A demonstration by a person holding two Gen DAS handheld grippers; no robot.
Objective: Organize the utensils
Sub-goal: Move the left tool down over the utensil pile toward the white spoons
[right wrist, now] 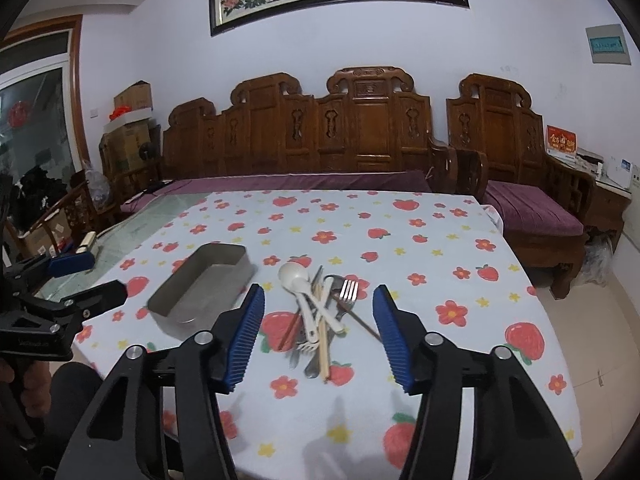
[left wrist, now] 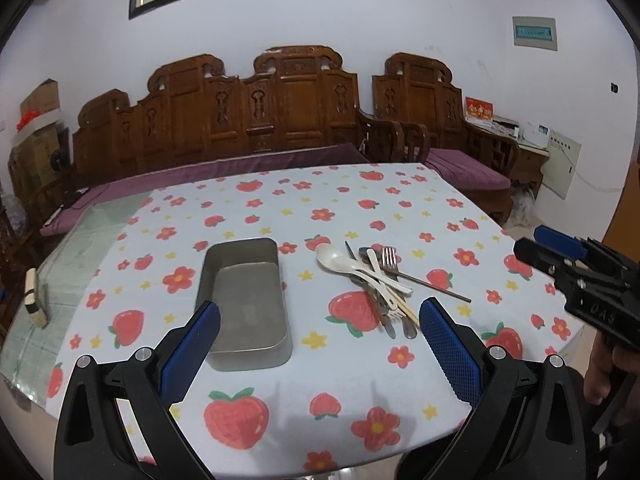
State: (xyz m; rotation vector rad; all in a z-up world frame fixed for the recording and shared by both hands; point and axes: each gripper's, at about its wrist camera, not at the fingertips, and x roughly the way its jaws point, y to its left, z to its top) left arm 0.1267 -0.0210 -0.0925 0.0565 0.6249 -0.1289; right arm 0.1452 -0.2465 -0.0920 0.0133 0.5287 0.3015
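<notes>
Counter (left wrist: 440, 208) under a strawberry-print cloth, seen from both wrist cameras. Left tool (left wrist: 320, 326) hovers with blue pads apart, nothing between them. Empty metal tin (left wrist: 246, 300) lies left of centre. Utensil pile (left wrist: 380, 280) just right of it: white spoon (left wrist: 334, 258), metal fork (left wrist: 389, 259), chopsticks crossed. Right tool (right wrist: 319, 322) hangs before the pile, pads apart, gripping nothing.

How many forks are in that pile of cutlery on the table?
2 that show. A metal fork lies at the pile's far right, tines pointing away; a white fork lies at the near end, tines toward the camera. More could be buried underneath.
</notes>
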